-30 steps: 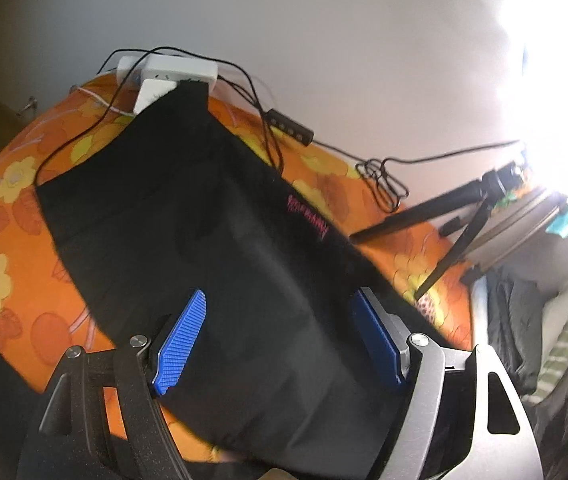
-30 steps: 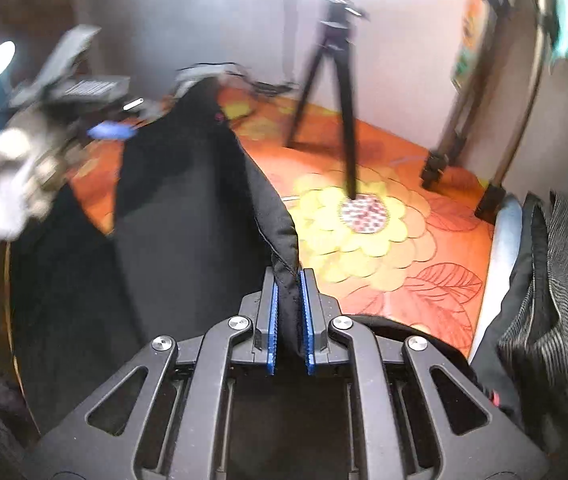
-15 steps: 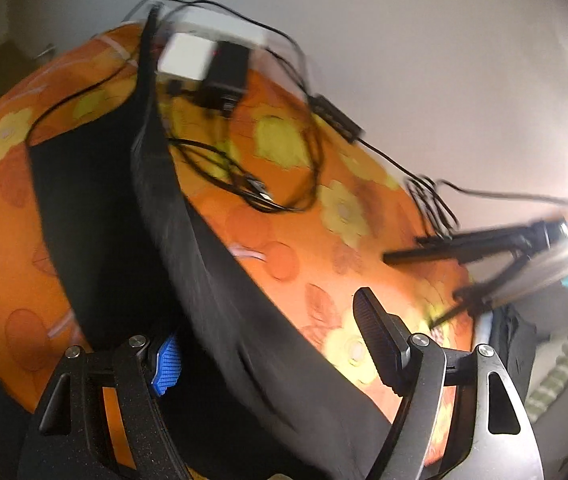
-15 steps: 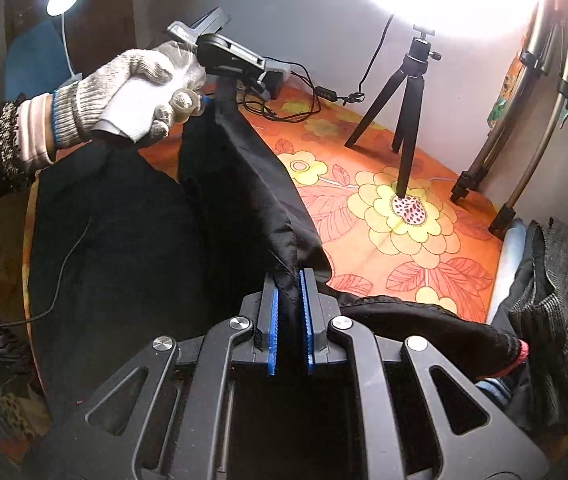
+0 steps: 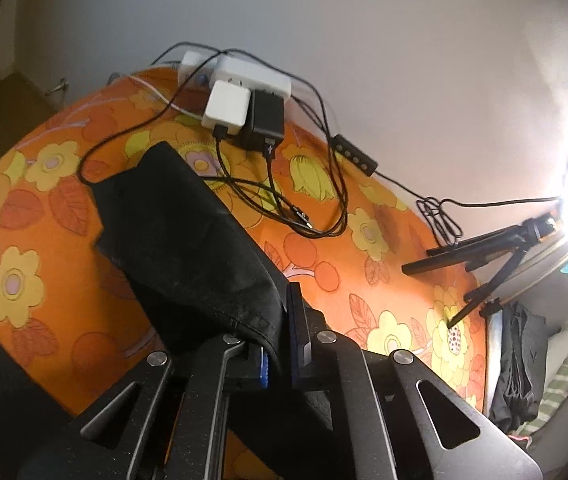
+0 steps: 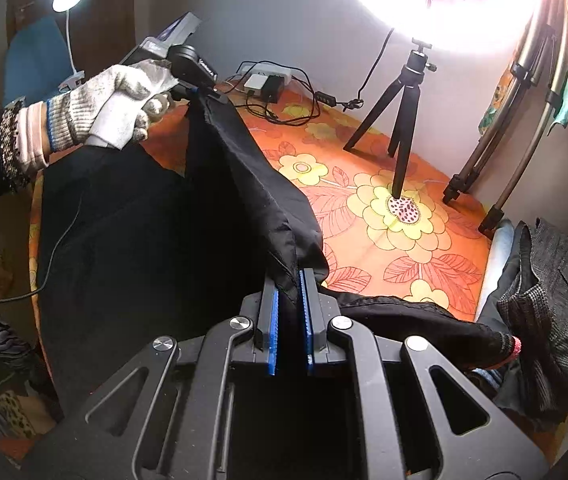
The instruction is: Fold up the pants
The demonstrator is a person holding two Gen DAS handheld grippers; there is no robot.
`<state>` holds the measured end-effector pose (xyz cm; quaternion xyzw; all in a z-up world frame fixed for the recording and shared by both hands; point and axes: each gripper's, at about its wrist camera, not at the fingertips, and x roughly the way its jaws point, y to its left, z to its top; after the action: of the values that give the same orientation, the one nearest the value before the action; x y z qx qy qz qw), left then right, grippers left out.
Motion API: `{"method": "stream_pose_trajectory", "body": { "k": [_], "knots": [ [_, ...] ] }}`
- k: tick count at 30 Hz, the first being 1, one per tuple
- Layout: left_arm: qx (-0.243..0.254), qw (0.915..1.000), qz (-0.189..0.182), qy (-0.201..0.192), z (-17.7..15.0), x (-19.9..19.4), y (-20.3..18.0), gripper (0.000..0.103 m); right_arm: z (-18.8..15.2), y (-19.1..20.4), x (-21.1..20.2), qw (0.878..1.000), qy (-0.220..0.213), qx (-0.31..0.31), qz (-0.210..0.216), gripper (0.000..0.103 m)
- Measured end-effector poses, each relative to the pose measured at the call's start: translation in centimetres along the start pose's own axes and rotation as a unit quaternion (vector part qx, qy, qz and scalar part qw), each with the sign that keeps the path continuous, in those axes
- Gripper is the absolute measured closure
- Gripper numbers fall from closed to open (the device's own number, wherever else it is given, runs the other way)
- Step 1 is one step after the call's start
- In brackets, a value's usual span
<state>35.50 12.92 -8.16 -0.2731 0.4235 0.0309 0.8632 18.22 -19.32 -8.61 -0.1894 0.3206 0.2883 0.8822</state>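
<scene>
Above orange flowered bedspread (image 5: 367,280), my left tongs (image 5: 280,344), jaws just closed, and right tongs (image 6: 289,312) both pinch black fabric pants (image 6: 144,248).

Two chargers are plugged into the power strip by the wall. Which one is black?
The black charger is the one nearer the small tripod; the white charger sits beside it on the strip's far side.

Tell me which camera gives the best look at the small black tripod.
The right wrist view: the tripod stands upright and whole on the floral cover, head and all three legs clear. The left wrist view shows it only at the right edge, distorted and partly washed out by glare.
</scene>
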Motion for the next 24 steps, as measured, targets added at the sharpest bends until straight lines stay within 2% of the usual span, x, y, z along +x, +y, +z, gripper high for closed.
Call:
{"method": "stream_pose_trajectory", "body": {
  "k": [6,10,14,18,24],
  "knots": [
    [0.037,0.9987,-0.006,-0.034,-0.8,-5.4,0.4,0.098,0.5,1.6,-2.5,1.0,-0.004,-0.01,0.001,0.092],
    [0.037,0.9981,-0.012,-0.048,-2.8,-9.6,2.8,0.098,0.0,4.5,-5.0,1.0,-0.006,-0.025,0.018,0.092],
    [0.041,0.9984,0.002,-0.039,-6.1,-12.5,5.8,0.098,-2.2,8.4,-6.2,0.998,0.015,-0.045,0.044,0.092],
    [0.044,0.9986,0.019,-0.022,-9.6,-14.1,8.8,0.098,-5.3,12.4,-5.6,0.994,0.057,-0.072,0.063,0.092],
    [0.042,0.9983,0.039,0.0,-13.5,-15.2,11.9,0.098,-8.4,15.1,-3.9,0.989,0.102,-0.083,0.065,0.093]
  ]
}}
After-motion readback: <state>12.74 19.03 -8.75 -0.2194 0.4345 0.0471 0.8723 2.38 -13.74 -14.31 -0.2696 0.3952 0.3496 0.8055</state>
